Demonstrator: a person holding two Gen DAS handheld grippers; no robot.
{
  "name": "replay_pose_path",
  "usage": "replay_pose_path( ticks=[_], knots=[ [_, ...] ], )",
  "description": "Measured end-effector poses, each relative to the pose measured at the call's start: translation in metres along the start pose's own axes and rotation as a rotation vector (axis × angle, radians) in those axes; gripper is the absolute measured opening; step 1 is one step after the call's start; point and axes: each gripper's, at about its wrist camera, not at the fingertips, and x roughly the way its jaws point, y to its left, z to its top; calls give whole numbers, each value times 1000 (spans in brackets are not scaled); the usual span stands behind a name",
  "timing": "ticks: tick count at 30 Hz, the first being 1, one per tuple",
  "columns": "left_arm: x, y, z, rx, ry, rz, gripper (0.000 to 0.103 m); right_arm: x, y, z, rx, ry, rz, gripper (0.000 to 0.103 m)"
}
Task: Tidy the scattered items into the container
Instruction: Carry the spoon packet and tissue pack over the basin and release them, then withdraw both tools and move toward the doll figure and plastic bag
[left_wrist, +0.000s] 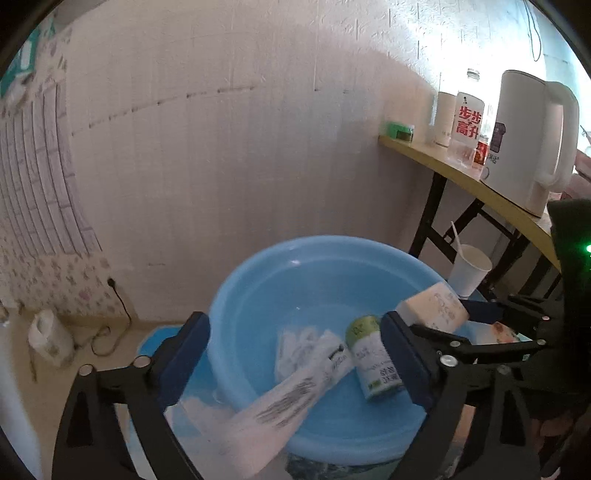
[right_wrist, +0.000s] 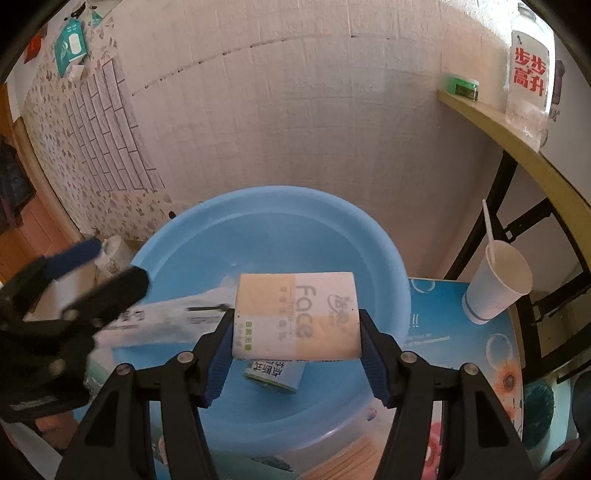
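Two grippers over basin (right_wrist: 384, 254): right gripper (right_wrist: 295, 332) clamps tissue pack (right_wrist: 295, 314) (lower centre); left gripper (left_wrist: 295, 354) gapes around white packet (left_wrist: 291, 398), which overhangs the rim and may slide out.

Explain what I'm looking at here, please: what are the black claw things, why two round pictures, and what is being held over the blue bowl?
The claws are two hand-held grippers, one in each of a person's hands. Each carries a fisheye camera that looks along its fingers, so there is one round picture per gripper.

In the right wrist view, the right gripper is shut on a pack of tissues and holds it over the blue basin. The left gripper is open with nothing clamped. A long white packet lies under it, slanting over the basin's near rim.

Inside the basin lie a small green and white can on its side and some white crumpled stuff, too blurred to name. The basin stands on a printed table, beside a paper cup with a white stick in it.
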Motion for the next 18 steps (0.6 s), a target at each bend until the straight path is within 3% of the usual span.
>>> replay_pose_path(
  ticks=[8,10,11,18],
  knots=[
    [-3,12,0,-43,6,36,96,4,1,4,-17,-4,38,65],
    [-7,17,0,-56,7,40,98,2,5,4,-41,-9,19,86],
    [-10,20,-1,-62,5,43,98,1,6,4,-48,-19,7,102],
    [-26,27,-8,-81,-1,61,98,-13,1,-1,-32,-21,3,103]
  ],
)
